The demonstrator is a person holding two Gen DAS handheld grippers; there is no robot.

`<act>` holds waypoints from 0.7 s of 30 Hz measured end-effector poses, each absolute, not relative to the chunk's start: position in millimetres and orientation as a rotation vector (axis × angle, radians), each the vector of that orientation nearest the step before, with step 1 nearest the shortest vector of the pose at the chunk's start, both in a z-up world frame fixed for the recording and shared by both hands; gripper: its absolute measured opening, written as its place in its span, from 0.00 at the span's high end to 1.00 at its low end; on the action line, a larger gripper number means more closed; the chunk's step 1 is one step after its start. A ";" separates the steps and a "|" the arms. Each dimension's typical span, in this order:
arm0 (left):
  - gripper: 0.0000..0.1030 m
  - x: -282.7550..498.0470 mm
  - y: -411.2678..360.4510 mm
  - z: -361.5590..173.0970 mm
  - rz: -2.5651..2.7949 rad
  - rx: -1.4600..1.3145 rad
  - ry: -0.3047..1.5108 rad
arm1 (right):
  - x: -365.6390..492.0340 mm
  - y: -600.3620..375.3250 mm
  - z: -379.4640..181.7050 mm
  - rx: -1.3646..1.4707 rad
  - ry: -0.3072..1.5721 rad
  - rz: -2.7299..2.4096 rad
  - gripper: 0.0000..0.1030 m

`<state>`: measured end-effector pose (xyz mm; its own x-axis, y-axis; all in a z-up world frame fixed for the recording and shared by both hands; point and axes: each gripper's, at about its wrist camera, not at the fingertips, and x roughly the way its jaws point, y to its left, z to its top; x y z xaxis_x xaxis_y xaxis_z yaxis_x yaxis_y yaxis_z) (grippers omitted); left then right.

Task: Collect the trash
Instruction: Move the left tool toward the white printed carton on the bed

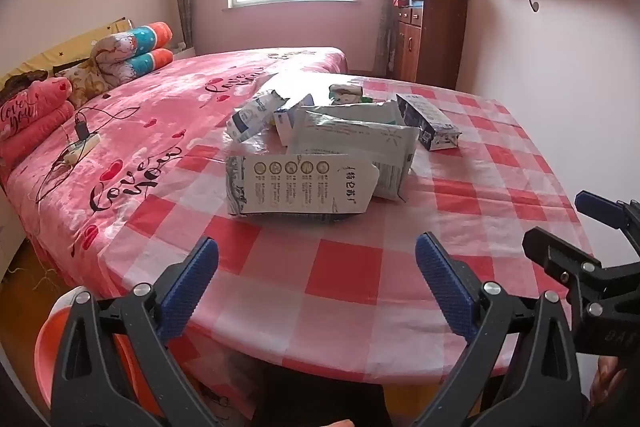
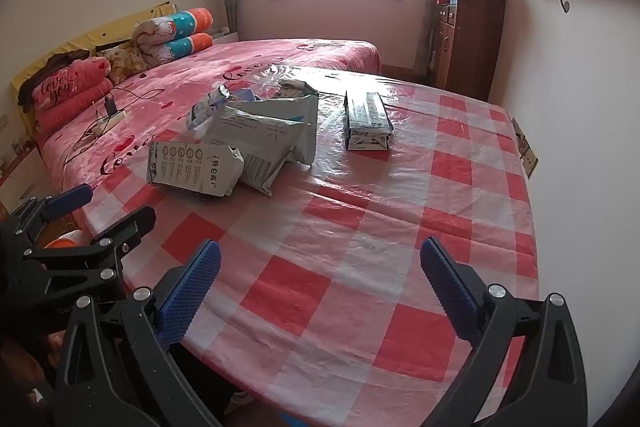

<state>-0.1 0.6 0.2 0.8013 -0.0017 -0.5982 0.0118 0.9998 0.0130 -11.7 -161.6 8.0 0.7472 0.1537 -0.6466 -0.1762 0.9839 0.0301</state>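
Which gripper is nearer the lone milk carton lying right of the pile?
Right, probably. The right gripper faces the lone milk carton almost straight ahead; the left gripper sits further left, facing the pile.

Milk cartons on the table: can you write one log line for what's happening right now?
stage: start | left gripper: open, empty | right gripper: open, empty | milk cartons: untouched on checked table | orange bin: beside table

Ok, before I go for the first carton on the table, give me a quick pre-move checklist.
1. Left gripper jaws open, nothing between: ok.
2. Right gripper jaws open, nothing between: ok.
3. Nearest flattened carton in clear sight, nothing lying on it: ok.
4. Bare tablecloth between grippers and carton: ok.
5. Separate carton lies apart from the pile: ok.
6. Trash bin location: cannot tell.
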 end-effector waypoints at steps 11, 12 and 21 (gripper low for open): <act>0.04 9.1 8.0 -19.6 -0.006 -0.018 0.740 | -14.1 -168.3 8.8 -0.028 0.706 0.168 0.04; 0.04 9.1 9.3 -20.8 -0.003 -0.016 0.742 | -14.2 -167.9 9.0 -0.028 0.707 0.166 0.04; 0.04 20.7 20.7 -45.2 0.020 -0.007 0.859 | -9.7 -174.4 4.5 -0.004 0.708 0.155 0.04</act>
